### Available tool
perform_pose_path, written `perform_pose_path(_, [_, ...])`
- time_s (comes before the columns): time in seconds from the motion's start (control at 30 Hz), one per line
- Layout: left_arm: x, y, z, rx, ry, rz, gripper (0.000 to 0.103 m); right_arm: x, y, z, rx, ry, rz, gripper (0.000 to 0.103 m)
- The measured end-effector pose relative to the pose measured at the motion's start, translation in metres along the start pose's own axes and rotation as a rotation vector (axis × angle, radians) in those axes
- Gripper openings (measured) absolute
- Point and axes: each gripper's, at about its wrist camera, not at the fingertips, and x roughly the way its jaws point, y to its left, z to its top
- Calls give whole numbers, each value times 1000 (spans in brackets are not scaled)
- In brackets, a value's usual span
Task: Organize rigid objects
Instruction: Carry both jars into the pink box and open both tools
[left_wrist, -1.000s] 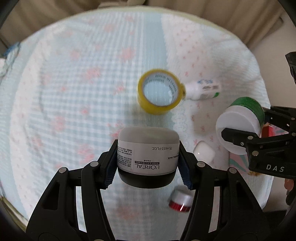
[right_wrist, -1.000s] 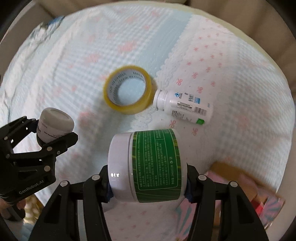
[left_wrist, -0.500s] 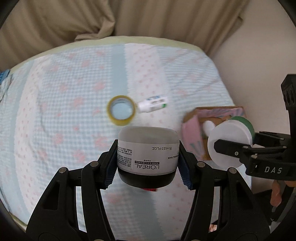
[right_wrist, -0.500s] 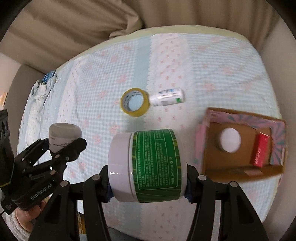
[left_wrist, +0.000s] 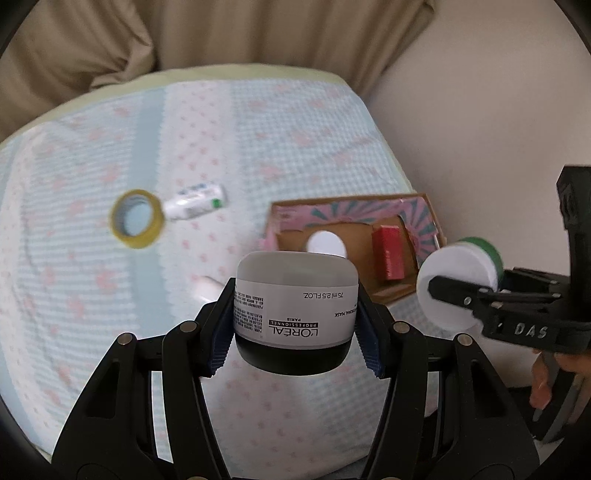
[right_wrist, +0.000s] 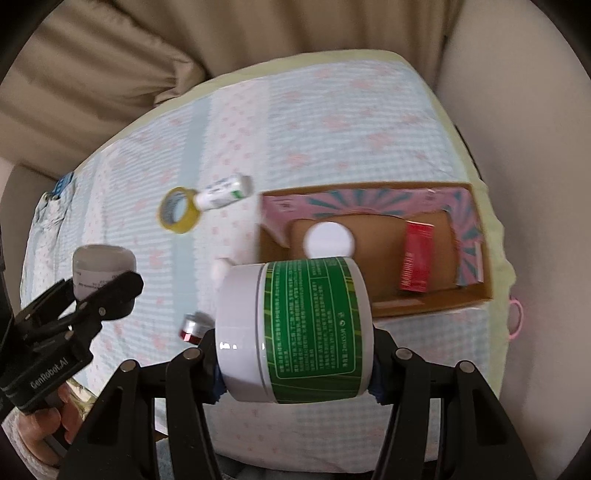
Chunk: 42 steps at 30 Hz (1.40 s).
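Both tools are mid-carry, each loaded, and the step in hand looks like the transfer of two jars toward the cardboard box (right_wrist: 373, 299), which sits on the bed (right_wrist: 332, 110) near its right edge. The left tool (left_wrist: 295, 328) is pinching a white-and-black cosmetic jar (left_wrist: 295, 306) across its sides, label upside down, the jar filling the gap between the blue pads. The right tool (right_wrist: 295, 350) is clamped on a green-labelled white tub (right_wrist: 295, 332) lying sideways, lid toward nine o'clock. In the right wrist view the box lies at about one o'clock from the tub, its open top already holding a white round lid (right_wrist: 328, 240) and a red carton (right_wrist: 415, 258). In the left wrist view the box (left_wrist: 391, 291) is at two o'clock from the jar. Next, I judge, each tool must come over bare cardboard and lower before letting go; the tub is bulky and the free floor beside the red carton looks tight. Unsorted on the bed at ten to eleven o'clock are a yellow tape roll (right_wrist: 179, 215) and a small white bottle (right_wrist: 223, 192), touching, with a little red-and-silver cap (right_wrist: 192, 326) nearer.
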Motion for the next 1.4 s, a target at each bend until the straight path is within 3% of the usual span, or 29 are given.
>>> perform_pose_path(0.2, [59,-37,1,-4,98,8,54,16,-57,7,30,33,-7,53])
perform_pose_path(0.43, [125,-72,2,84,206,36,54,50,-108,24,85,81,19,53])
perform_pose_path(0.77, [211,-93,0,189,324,62,54,123,-150,57,187,158,85,53])
perform_pose_path(1.03, [236,-106,-2,314,356,77,54,158,-157,75,229,181,184,53])
perform_pose_path(1.33, [230,-109,-5,339,351,28,55,169,-151,86,189,182,202,54])
perform_pose_path(1.37, [228,-108,-5,330,353,36,62,169,-151,87,186,175,201,56])
perform_pose_path(1.4, [224,-105,-5,318,352,44,91,167,-152,87,180,169,196,61])
